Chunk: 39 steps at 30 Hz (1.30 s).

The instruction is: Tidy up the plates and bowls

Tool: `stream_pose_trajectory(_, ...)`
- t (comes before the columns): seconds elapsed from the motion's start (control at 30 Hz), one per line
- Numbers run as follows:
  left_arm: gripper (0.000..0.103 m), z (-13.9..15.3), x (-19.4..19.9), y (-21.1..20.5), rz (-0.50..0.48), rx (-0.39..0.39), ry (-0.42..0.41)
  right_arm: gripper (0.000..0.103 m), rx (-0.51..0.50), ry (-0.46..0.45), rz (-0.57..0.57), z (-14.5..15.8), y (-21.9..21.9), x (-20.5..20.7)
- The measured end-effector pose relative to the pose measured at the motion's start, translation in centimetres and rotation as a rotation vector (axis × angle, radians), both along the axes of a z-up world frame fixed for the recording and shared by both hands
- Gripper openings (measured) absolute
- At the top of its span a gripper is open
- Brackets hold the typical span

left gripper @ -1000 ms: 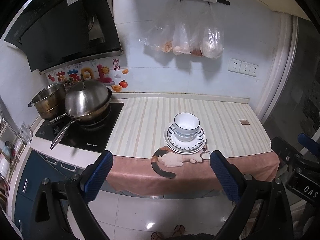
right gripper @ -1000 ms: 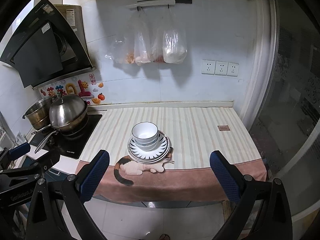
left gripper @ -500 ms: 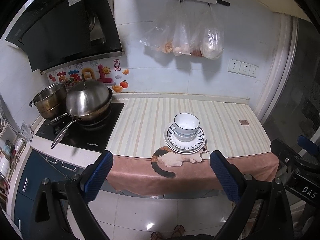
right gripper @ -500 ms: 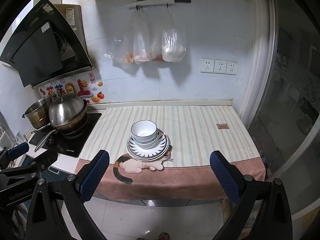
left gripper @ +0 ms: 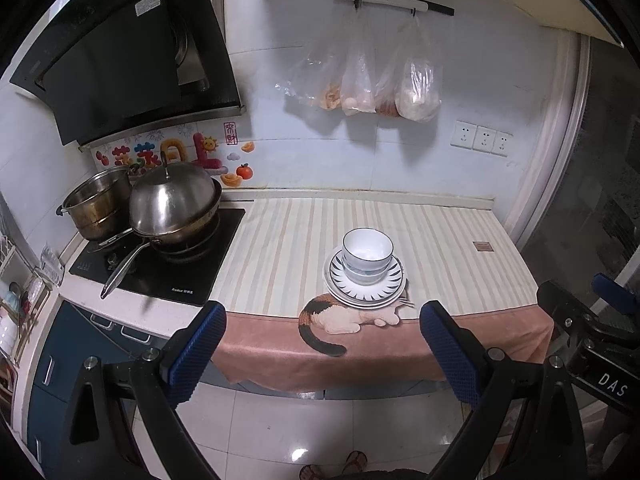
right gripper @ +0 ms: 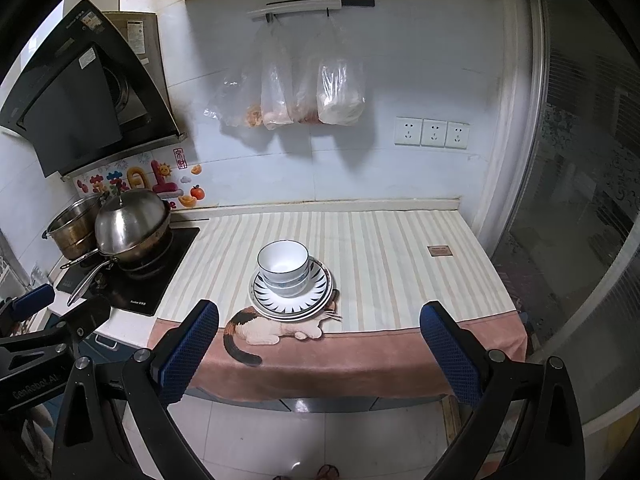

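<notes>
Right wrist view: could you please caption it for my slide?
Open right gripper faces stacked bowls on plates on a striped counter.

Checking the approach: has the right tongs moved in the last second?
Yes, slightly: in its view the bowls and sockets drifted left, so the right tongs shifted right.

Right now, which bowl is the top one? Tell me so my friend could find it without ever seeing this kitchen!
Find the striped cloth covering the counter to the right of the stove. Near its front edge, just above a printed cat, sits a stack of plates with dark ray patterns. The top bowl is the white one with a thin dark rim, nested in other bowls on those plates.
</notes>
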<state>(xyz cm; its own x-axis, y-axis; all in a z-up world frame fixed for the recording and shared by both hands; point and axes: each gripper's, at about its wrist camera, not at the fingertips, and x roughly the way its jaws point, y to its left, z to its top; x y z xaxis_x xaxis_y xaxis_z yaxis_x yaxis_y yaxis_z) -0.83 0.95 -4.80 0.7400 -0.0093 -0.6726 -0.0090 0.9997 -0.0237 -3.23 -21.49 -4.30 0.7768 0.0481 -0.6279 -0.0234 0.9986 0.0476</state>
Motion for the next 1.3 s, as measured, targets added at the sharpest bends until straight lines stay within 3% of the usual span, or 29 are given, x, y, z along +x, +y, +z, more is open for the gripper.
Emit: stream_pose_trajectory(1.3, 0.099, 0.0, -0.7, 0.2, 0.009, -0.008, -0.008, 0.103, -0.018, -0.014, 0.013, 0.4, 0.7, -1.2)
